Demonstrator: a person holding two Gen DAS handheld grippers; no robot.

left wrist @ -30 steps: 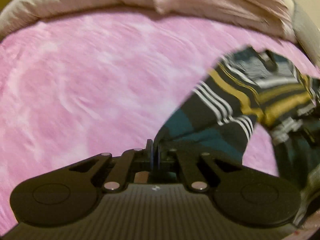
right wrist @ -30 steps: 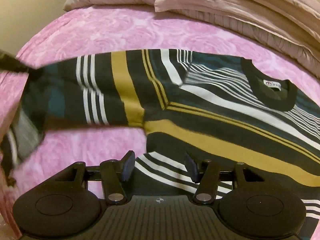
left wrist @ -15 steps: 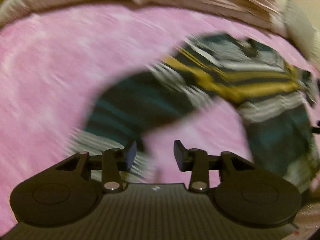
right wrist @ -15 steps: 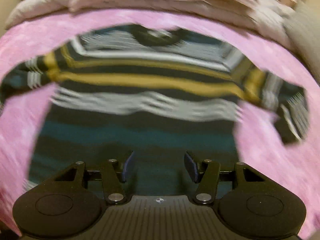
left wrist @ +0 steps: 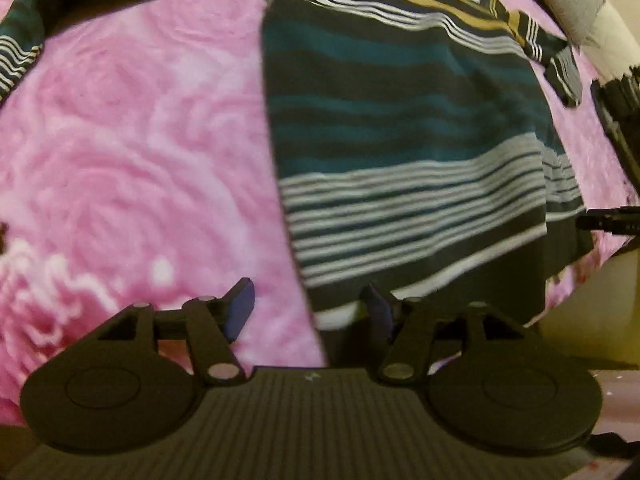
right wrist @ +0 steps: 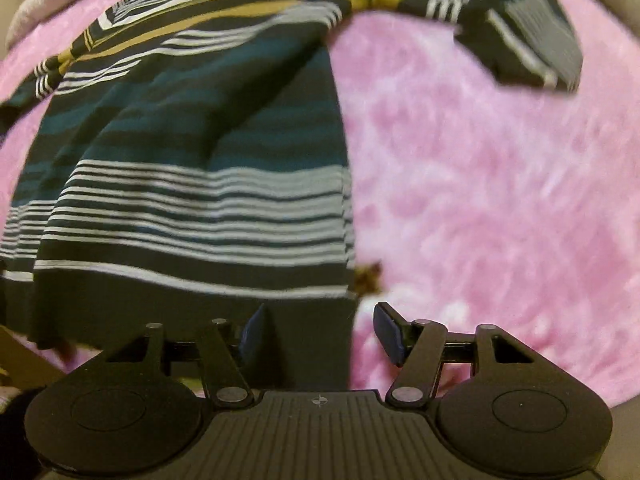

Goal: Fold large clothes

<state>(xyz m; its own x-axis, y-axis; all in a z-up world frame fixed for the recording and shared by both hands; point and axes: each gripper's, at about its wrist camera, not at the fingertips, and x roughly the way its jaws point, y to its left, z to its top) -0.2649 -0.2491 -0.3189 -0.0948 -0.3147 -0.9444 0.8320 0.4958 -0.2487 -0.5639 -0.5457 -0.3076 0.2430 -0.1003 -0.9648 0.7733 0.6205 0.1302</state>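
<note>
Pink quilt covers the bed, and the striped sweater lies spread on it, hem toward the cameras, sleeves out to either side at the far end.

Both grippers sit at the hem with jaws parted and nothing held. The left gripper straddles the sweater's left bottom corner, one finger over the quilt and the other over the dark hem band. The right gripper does the same at the right bottom corner. I judge the step to be the approach for a first fold: each tool lining up on its hem corner before closing. The next move calls for both to drop onto the fabric, pinch the corners through both layers (a single layer would peel the front off the back), and lift evenly so the hem travels straight toward the collar.

The left view alone shows a pale wall or bed edge past the far sleeve. The right view alone shows the right cuff, bedding at the head end, and a small brown speck on the quilt just beside the hem.
</note>
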